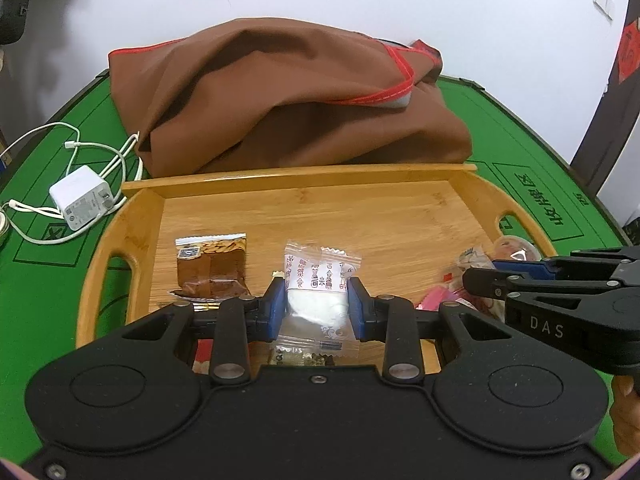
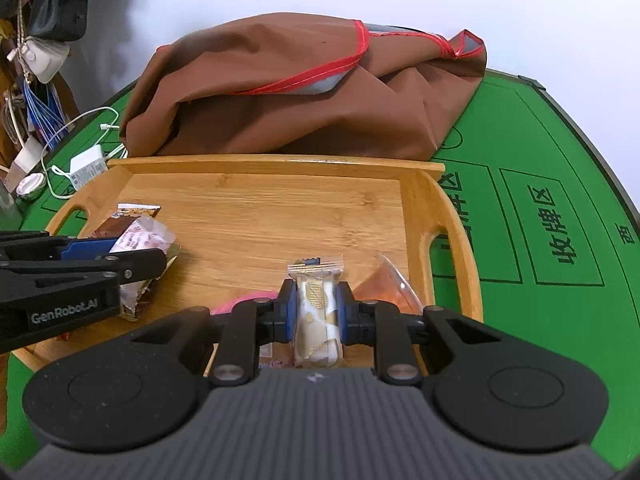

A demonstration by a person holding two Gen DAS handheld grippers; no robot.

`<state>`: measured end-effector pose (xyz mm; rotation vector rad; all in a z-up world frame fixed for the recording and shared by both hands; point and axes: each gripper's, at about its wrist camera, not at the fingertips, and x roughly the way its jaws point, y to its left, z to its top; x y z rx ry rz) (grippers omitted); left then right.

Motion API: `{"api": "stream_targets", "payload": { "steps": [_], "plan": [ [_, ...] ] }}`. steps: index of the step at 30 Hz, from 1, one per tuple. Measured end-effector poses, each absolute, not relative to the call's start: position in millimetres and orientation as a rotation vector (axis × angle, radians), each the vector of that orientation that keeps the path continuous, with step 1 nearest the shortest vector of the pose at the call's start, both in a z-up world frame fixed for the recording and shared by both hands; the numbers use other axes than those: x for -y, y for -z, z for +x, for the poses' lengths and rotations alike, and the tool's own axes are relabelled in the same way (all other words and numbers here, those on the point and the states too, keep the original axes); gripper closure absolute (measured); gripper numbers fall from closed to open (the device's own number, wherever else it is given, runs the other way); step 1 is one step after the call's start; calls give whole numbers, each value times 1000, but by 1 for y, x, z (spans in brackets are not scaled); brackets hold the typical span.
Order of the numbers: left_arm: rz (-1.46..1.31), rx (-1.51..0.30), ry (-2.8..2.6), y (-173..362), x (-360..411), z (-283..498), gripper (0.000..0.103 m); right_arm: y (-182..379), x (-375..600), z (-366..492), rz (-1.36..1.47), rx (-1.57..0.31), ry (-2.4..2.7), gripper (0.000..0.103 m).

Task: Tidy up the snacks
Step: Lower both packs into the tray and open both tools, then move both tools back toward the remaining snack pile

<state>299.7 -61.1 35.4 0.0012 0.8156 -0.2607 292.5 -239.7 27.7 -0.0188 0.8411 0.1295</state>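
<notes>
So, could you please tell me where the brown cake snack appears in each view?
Left wrist: brown cake snack lies left of centre on the tray.
Right wrist: far left, mostly hidden behind the left hand-held gripper.
Shared landmark: the brown bag behind the tray.

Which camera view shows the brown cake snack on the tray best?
The left wrist view shows it best: the brown cake snack lies whole and unobstructed on the wooden tray, left of the left gripper. In the right wrist view the snack is mostly hidden behind that gripper and the white packet it holds.
</notes>
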Motion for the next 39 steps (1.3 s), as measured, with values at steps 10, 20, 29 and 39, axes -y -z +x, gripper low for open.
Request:
{"api": "stream_targets", "payload": {
  "steps": [10, 20, 29, 39],
  "plan": [
    [17, -817, 259, -30, 64, 305, 72, -20, 236, 294, -49, -844, -134, 77],
    [24, -806, 262, -28, 66, 306, 72, -20, 235, 295, -51, -844, -135, 74],
    [36, -773, 266, -38, 65, 298, 51, -24, 238, 290, -24, -836, -157, 51],
    [59, -691, 273, -56, 55, 264, 17, -43, 237, 260, -77, -749, -178, 29]
  ]
}}
